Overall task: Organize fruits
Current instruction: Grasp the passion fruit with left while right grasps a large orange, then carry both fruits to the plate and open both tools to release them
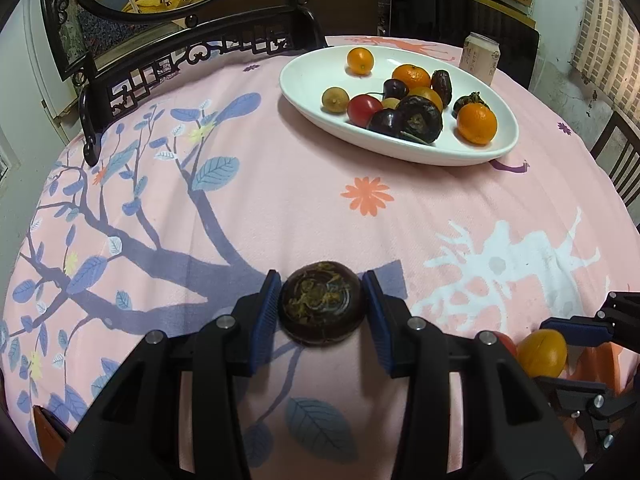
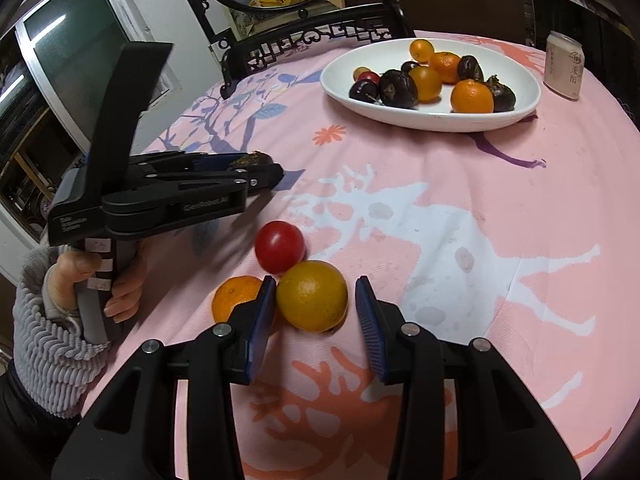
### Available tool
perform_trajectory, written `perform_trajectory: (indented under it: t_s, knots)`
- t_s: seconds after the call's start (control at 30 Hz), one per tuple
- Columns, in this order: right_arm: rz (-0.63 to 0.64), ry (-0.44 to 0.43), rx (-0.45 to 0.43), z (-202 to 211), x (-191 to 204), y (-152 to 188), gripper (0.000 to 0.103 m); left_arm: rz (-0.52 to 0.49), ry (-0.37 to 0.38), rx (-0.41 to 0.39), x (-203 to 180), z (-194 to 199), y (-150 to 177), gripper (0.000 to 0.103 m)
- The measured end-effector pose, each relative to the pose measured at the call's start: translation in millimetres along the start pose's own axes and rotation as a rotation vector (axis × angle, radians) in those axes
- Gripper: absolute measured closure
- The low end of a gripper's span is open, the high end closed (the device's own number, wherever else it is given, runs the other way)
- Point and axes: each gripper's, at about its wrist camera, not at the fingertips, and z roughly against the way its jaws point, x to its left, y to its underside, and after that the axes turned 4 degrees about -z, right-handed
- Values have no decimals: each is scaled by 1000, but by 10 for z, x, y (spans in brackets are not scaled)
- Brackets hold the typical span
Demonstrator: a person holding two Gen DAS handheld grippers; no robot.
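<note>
My left gripper (image 1: 322, 300) holds a dark brown round fruit (image 1: 322, 303) between its blue pads, just above the pink cloth; from the right wrist view it (image 2: 256, 168) shows at left with the fruit (image 2: 252, 159) in it. My right gripper (image 2: 316, 304) is open around a yellow-orange fruit (image 2: 312, 295) on the cloth; the left pad touches it, the right pad stands apart. A red tomato (image 2: 279, 246) and a small orange (image 2: 234, 297) lie beside it. A white oval dish (image 1: 312, 65) with several fruits sits at the far right, and also shows in the right wrist view (image 2: 524, 76).
A drink can (image 2: 564, 65) stands right of the dish, also seen from the left wrist (image 1: 481, 57). A dark carved frame with a round painting (image 1: 168, 20) stands along the table's far left edge. Dark chairs (image 1: 616, 152) ring the table.
</note>
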Motion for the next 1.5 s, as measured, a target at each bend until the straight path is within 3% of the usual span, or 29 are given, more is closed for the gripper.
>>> perform_trajectory:
  t_s: [0.27, 0.57, 0.77, 0.93, 1.03, 1.27, 1.5]
  knots:
    - [-3, 15, -1, -11, -22, -10, 67, 7, 1, -6, 4, 11, -5, 61]
    - [-109, 26, -117, 283, -307, -144, 67, 2, -4, -66, -55, 206, -102, 61]
    - [-229, 26, -171, 448, -593, -313, 67, -12, -3, -131, -136, 394, -482, 61]
    - [-248, 61, -197, 505, -690, -707, 67, -3, 18, -184, -181, 430, -958, 61]
    - [-270, 56, -230, 509, -758, -1035, 67, 42, 69, -194, -167, 313, -1217, 61]
    - [-299, 14, -253, 244, -886, -1525, 67, 47, 88, -163, -205, -108, -1464, 61]
    - [-315, 73, -197, -153, -1150, -1639, 67, 29, 99, -72, -212, -606, -1455, 61]
